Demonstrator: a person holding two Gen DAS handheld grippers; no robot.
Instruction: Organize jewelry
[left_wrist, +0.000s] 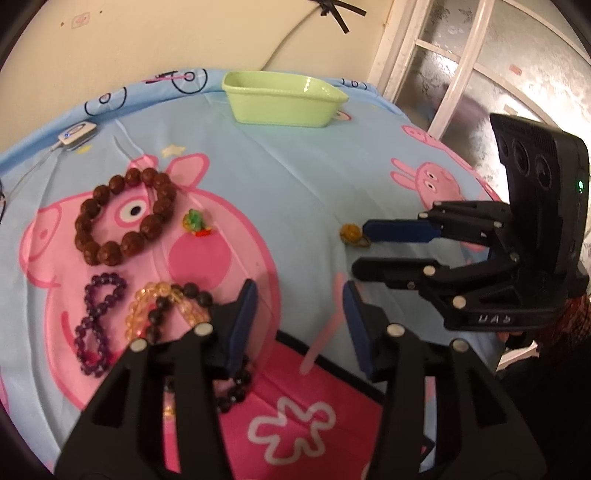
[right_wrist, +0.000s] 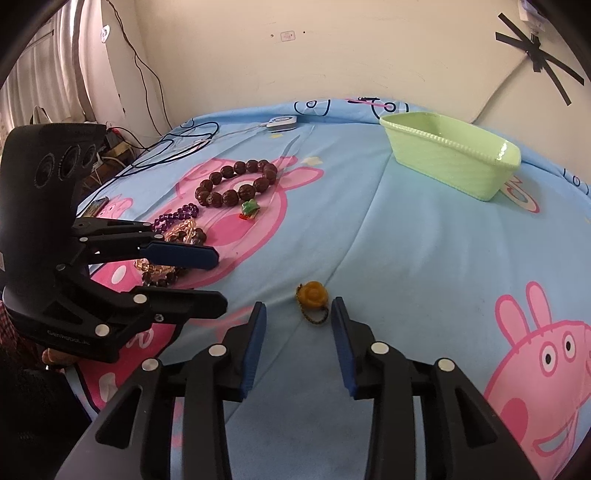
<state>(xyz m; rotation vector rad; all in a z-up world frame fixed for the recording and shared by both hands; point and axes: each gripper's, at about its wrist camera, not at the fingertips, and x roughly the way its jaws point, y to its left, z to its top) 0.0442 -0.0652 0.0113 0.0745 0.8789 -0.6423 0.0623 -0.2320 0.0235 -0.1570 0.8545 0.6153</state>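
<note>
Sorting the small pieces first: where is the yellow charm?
The yellow charm lies on the blue sheet, just ahead of the right gripper, far right of the bracelets.

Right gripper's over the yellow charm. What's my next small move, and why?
Probably ease the right gripper forward and down until its fingers straddle the yellow charm, then close. Its jaws stand open with nothing between them, and the charm lies on the cloth just ahead of the tips; the green basket looks empty.
</note>
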